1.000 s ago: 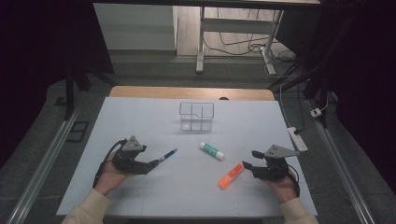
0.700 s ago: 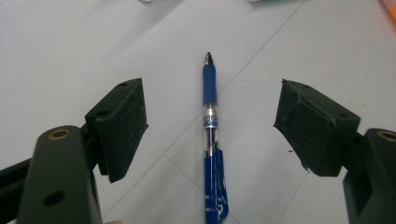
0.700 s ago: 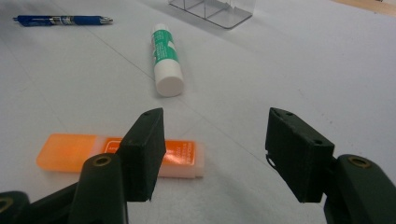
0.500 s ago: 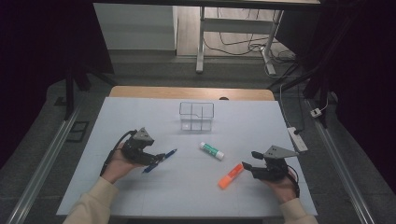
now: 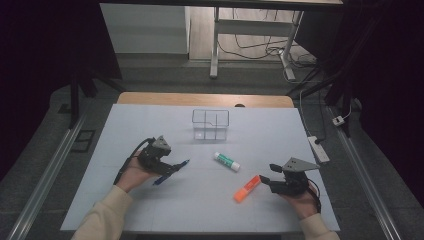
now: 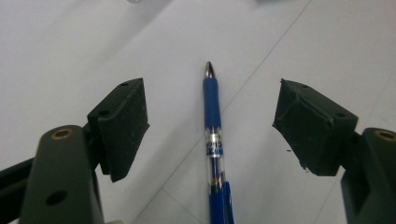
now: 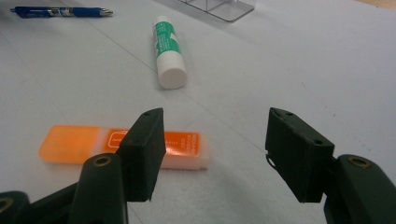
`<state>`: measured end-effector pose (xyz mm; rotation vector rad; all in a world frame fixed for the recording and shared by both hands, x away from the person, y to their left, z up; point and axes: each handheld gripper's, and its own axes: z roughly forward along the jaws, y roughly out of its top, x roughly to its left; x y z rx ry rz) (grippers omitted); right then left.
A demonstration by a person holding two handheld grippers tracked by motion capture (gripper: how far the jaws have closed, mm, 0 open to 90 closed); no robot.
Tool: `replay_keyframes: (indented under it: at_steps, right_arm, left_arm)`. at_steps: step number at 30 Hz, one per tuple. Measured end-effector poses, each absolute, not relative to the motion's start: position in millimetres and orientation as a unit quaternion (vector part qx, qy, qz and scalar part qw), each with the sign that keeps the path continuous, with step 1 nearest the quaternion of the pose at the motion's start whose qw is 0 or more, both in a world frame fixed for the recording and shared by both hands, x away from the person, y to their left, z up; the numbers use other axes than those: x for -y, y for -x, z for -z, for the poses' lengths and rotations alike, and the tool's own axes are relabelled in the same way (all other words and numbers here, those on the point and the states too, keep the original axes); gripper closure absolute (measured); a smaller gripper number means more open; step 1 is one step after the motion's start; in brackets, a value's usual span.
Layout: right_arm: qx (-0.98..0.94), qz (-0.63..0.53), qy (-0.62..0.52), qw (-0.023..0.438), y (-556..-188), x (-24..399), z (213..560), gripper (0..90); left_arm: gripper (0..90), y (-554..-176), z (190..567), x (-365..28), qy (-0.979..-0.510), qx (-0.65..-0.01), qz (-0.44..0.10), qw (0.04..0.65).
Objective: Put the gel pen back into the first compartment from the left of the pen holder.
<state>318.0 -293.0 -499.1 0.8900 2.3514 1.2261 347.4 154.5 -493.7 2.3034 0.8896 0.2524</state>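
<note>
Pen between spread jaws
The blue pen lies on the tabletop, untouched, midway inside the released left hand-held gripper.

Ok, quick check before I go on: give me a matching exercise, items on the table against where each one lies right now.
Things:
1. blue pen
2. glue stick
3. orange highlighter
4. clear divided box

Places:
A. far middle of the white table
B. between the open jaws of the left gripper
C. table centre, apart from both grippers
D. just ahead of the right gripper

Pairs: 1-B, 2-C, 3-D, 4-A
</note>
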Motion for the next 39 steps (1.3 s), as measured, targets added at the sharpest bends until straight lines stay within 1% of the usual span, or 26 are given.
replay_keyframes:
  at_steps: [7,15,18,30,39]
  right_arm:
    - [-0.829,-0.429,-0.313,0.174,-317,294,499,37.3]
    - [-0.831,-0.425,-0.314,0.173,-318,294,501,37.2]
    - [-0.831,-0.424,-0.314,0.174,-318,293,501,37.3]
    - [-0.833,-0.421,-0.31,0.182,-317,293,501,37.5]
    - [-0.835,-0.417,-0.309,0.183,-318,293,501,37.5]
  left_arm:
    - [27.6,-361,496,-144,-0.88,-0.345,-0.093,0.314]
    - [35.1,-371,502,-133,-0.888,-0.341,-0.073,0.301]
    - [36.3,-374,504,-130,-0.891,-0.339,-0.069,0.293]
    - [37.1,-380,513,-119,-0.899,-0.34,-0.064,0.268]
    - [45.4,-382,517,-119,-0.902,-0.336,-0.053,0.265]
